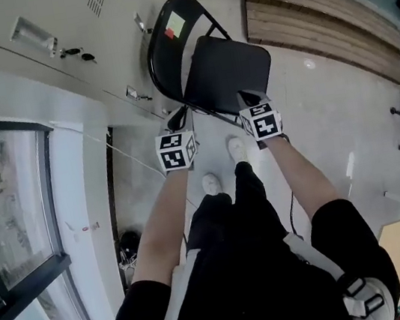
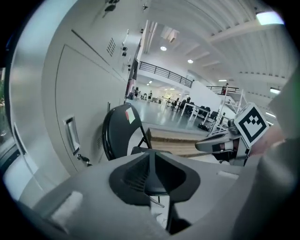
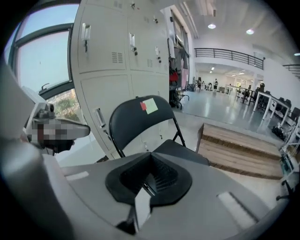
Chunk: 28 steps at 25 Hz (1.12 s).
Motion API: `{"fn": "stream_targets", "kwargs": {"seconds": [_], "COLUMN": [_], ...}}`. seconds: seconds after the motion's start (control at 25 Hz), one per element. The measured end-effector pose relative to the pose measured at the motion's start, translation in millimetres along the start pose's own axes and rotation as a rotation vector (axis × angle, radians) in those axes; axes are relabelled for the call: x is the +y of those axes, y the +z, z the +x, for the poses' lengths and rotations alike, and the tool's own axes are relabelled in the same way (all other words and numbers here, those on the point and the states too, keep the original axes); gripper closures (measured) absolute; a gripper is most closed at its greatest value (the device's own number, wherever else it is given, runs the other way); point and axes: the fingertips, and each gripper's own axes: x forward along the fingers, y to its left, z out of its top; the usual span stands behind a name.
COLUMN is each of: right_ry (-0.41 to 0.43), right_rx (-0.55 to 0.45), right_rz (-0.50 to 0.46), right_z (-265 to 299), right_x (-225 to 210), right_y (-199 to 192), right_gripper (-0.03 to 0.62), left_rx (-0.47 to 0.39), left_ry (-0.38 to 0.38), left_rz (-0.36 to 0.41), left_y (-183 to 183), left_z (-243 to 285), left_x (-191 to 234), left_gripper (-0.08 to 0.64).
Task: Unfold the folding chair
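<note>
Both left gripper [image 1: 178,115] and right gripper [image 1: 250,98], jaws pressed together, at folding chair's [image 1: 227,71] seat front

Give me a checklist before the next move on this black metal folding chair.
1. Black padded seat swung down from the rounded black backrest: ok.
2. Left gripper at the seat's front edge: ok.
3. Right gripper at the seat's front edge: ok.
4. Both grippers' jaws together: ok; gripping the seat: cannot tell.
5. Seat fully down and level: cannot tell.
</note>
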Motion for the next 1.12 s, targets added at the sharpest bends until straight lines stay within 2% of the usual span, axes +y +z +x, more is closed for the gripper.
{"fn": "stream_targets", "kwargs": {"seconds": [0.08,0.2,0.36,0.48,0.68,0.84,1.0,1.12], "right_ry": [-0.010,-0.022,-0.028,-0.023,-0.054,-0.074,-0.085,-0.097], "right_rx": [-0.040,-0.106,-0.205,-0.281,-0.372,-0.450,-0.507,-0.537], "right_rz": [0.056,0.144,0.201,0.185,0.170,0.175,0.109,0.103], "right_z": [-31.1,-74.8,-126.8,-165.8,-215.6,-259.2,-300.4,-331.3], "right_x": [6.6,10.4,14.4,13.2,-4.8,-12.5,-16.4,-29.1], "right_y": [8.8,20.9,27.3,29.1,25.6,24.4,17.3,8.9], "right_gripper": [0.588,0.588,0.588,0.588,0.588,0.588,0.588,0.588], "left_rx": [-0.045,-0.104,-0.164,-0.236,-0.322,-0.387,-0.431,-0.461], "left_ry": [-0.022,-0.050,-0.081,-0.110,-0.079,-0.075,-0.084,-0.088], "left_rz": [-0.007,-0.018,-0.054,-0.069,-0.046,-0.015,0.012,0.016], "left_y": [13.3,30.2,44.5,57.2,71.4,82.5,85.6,87.7], "left_z": [-21.7,-49.7,-85.2,-124.1,-165.6,-191.9,-212.2,-225.2], "left_x": [-9.7,-20.9,-31.3,-39.2,-48.7,-75.1,-102.0,-122.3], "left_gripper": [0.560,0.560,0.560,0.560,0.560,0.560,0.560,0.560]}}
